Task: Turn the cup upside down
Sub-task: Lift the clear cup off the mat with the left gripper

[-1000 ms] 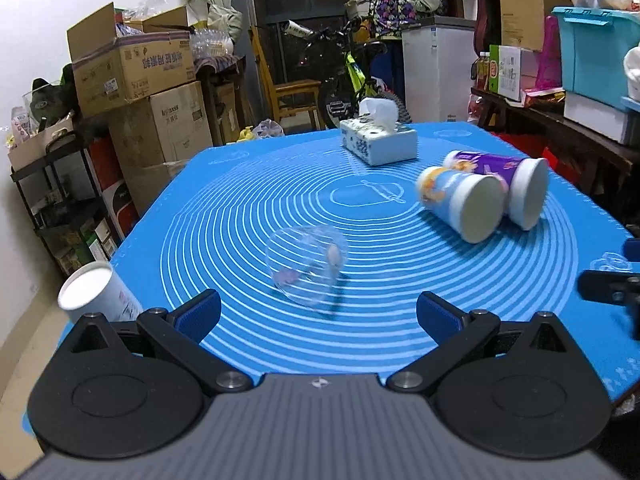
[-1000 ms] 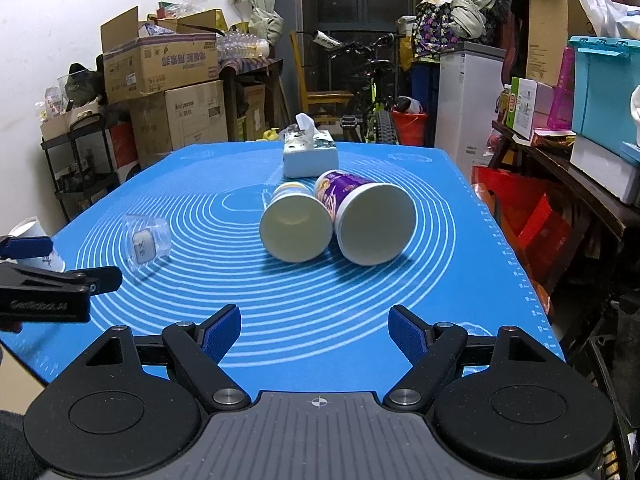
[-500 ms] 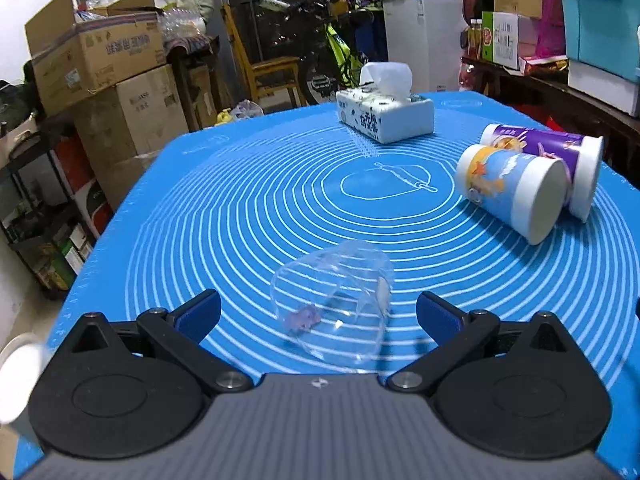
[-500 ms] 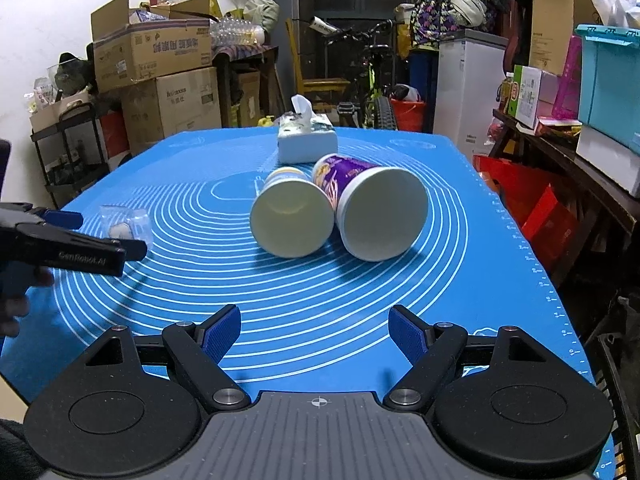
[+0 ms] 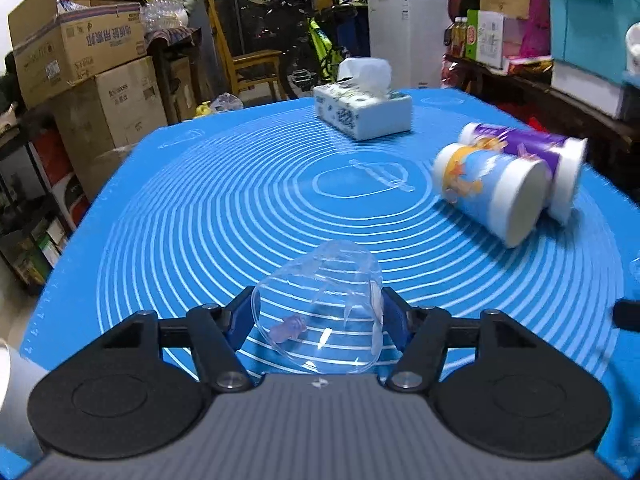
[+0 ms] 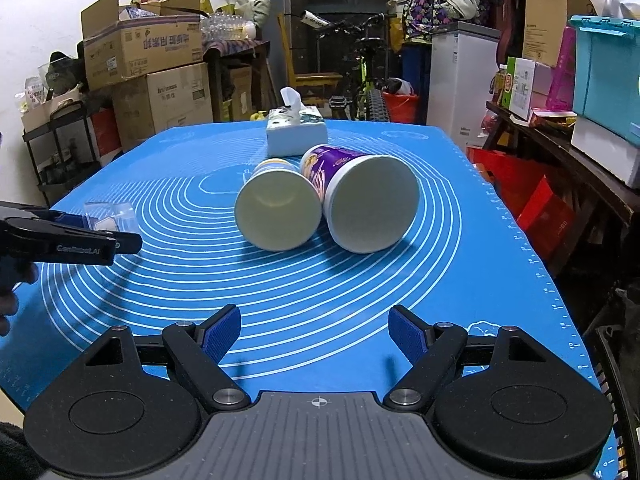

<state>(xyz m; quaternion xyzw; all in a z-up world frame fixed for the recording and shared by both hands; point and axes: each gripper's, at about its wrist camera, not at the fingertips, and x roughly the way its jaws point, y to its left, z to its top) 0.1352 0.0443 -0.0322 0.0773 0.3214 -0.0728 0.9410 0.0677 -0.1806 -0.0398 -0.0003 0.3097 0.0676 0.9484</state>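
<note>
Left wrist view: the clear cup [image 5: 320, 308] lies on its side between the left tongs [image 5: 318, 318], pads closed against its walls, mouth toward the camera, axis along the fingers. Bench [image 5: 240, 200] ahead is open.

Right wrist view: right tongs [image 6: 316, 330] gape empty, well apart from the cup [image 6: 110, 216]; two paper cups [image 6: 324, 212] lie ahead.

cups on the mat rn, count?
3: clear cup lying between the left gripper fingers; blue cup and purple cup lying side by side, mid-mat. Others may be out of view.
</note>
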